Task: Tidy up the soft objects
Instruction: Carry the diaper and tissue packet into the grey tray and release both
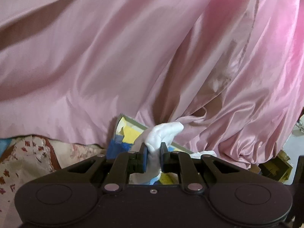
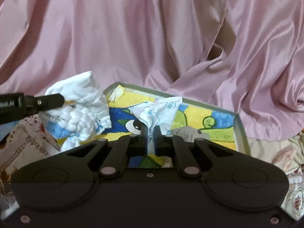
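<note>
Left hand-held gripper (image 1: 153, 148) clamping white diaper (image 2: 79, 102), right hand-held gripper (image 2: 150, 131) pinching wrapper (image 2: 161, 110), painted tray (image 2: 239, 125), pink satin drape (image 2: 152, 28) behind

At the left edge of your right wrist view, the black arm of the left gripper (image 2: 65, 100) has small white letters, cut off, maybe ending in "AI". The white packet (image 2: 161, 112) has blue print too blurred to read.

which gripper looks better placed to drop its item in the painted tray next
Right, probably. The right gripper holds its wrapper directly over the tray; the left gripper's white pad hangs beyond the tray's left edge.
</note>
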Tool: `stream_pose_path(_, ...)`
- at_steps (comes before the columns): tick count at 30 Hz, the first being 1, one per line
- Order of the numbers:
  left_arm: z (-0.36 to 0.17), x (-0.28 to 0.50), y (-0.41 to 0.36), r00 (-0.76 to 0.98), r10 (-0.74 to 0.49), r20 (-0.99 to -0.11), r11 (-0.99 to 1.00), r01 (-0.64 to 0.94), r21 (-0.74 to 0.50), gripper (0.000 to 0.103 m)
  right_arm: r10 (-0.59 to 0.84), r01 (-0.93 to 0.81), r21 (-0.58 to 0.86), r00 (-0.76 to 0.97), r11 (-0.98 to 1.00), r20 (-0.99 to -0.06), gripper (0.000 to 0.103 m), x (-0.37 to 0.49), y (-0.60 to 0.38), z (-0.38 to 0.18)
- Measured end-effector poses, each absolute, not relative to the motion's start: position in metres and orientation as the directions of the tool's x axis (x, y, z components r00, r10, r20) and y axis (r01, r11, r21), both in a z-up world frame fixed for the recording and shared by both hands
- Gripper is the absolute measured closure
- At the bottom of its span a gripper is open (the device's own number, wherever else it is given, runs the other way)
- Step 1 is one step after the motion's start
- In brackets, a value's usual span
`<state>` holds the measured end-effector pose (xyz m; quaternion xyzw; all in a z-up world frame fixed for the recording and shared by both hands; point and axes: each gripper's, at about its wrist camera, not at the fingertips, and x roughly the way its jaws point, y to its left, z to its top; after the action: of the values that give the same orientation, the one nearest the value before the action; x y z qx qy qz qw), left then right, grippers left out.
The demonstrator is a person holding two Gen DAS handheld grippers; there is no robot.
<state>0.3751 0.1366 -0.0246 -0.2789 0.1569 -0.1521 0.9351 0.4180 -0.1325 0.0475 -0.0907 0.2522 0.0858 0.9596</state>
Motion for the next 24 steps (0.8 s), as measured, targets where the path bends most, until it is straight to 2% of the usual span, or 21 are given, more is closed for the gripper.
stream_pose_path(8,-0.042,0.392,0.132,0.891,-0.354,-0.284,0.820,0.150,-0.552,0.089,0.114,-0.211,-0.103,0.808,0.972,-0.578,0.102,0.453,-0.118,0.018)
stream_pose_path(13,-0.042,0.396,0.126,0.871,-0.379,-0.313,0.835,0.176,-0.521,0.087,0.129,-0.222,-0.078,0.779,0.972,-0.613,0.101,0.455,-0.114,0.006)
stream_pose_path(22,-0.039,0.393,0.115,0.857,-0.405,-0.317,0.853,0.230,-0.468,0.070,0.130,-0.215,-0.051,0.747,0.975,-0.652,0.092,0.458,-0.120,-0.001)
stream_pose_path(24,-0.039,0.392,0.114,0.857,-0.409,-0.314,0.853,0.236,-0.466,0.064,0.129,-0.210,-0.046,0.745,0.977,-0.654,0.084,0.455,-0.123,0.001)
